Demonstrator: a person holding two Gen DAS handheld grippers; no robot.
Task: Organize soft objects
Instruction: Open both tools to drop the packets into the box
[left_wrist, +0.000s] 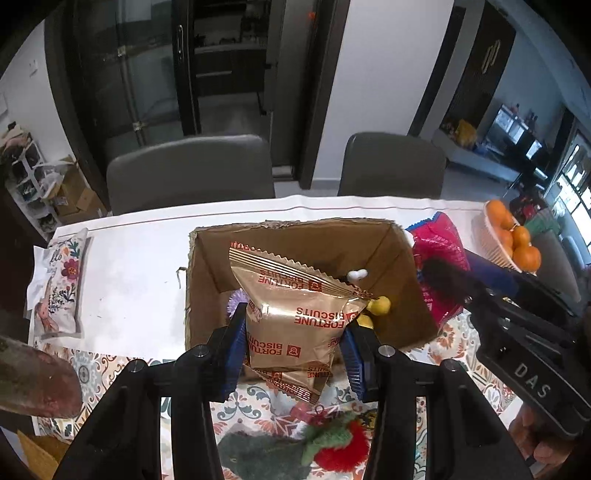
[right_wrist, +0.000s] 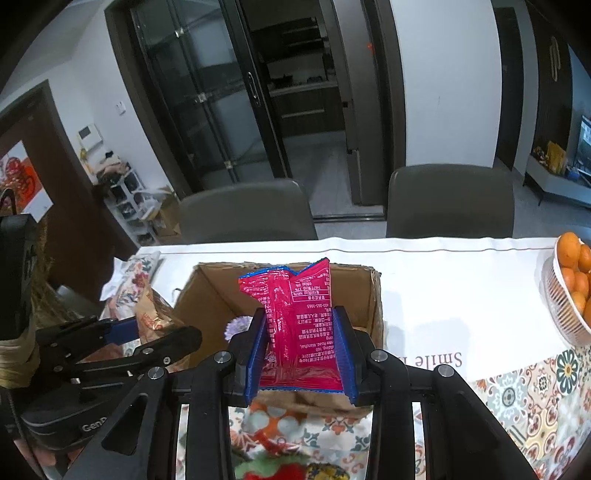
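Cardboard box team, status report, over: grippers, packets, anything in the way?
Left gripper shut on gold biscuit packet. Right gripper shut on pink packet. Both over open cardboard box. Nothing blocking.

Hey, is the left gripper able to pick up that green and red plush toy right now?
Probably not as things stand: the left gripper is shut on the gold biscuit packet over the cardboard box. The plush toy lies uncovered below it, so it must drop the packet first.
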